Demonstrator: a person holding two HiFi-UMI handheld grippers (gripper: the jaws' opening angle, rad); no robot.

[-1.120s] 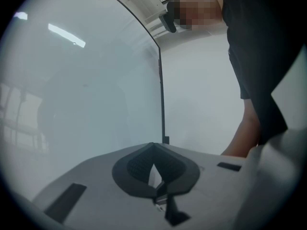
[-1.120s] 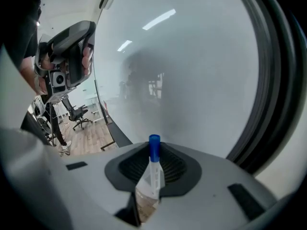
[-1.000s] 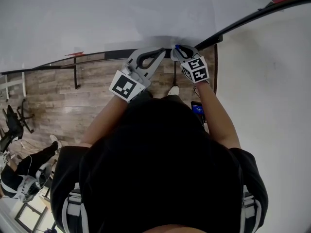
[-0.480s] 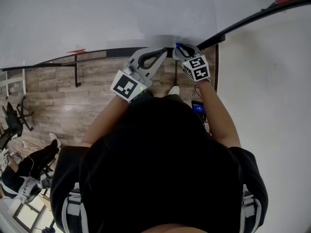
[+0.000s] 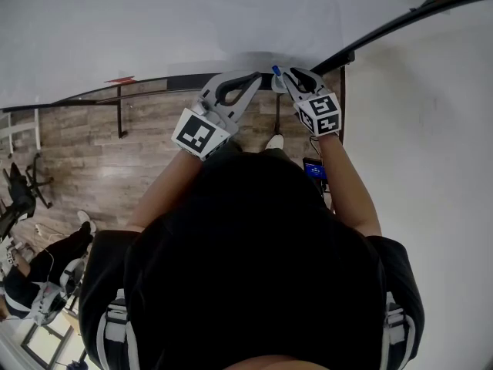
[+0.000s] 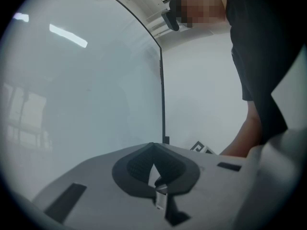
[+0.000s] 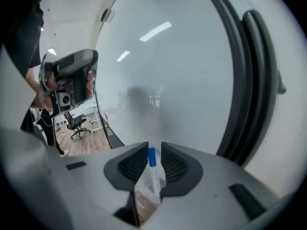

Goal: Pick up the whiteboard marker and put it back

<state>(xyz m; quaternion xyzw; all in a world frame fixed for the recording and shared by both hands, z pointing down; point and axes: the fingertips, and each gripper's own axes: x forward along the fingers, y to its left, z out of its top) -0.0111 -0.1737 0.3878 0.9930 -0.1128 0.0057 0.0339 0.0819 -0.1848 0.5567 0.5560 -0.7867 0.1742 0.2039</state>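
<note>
Right gripper (image 7: 154, 151) clamps a slim, blue-capped white plastic whiteboard marker (image 7: 154, 175) near its cap, close to the large white whiteboard (image 5: 154, 29); probably light, stiff and slick, best held mid-barrel; left gripper (image 6: 152, 148) pinched together, empty

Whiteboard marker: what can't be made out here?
- Label print on whiteboard marker: right gripper view, too small and blurred.
- Its barrel: head view, hidden by right gripper; only the blue end shows.
- Its resting spot: head view, left gripper and right gripper cover the whiteboard lower edge there.
</note>
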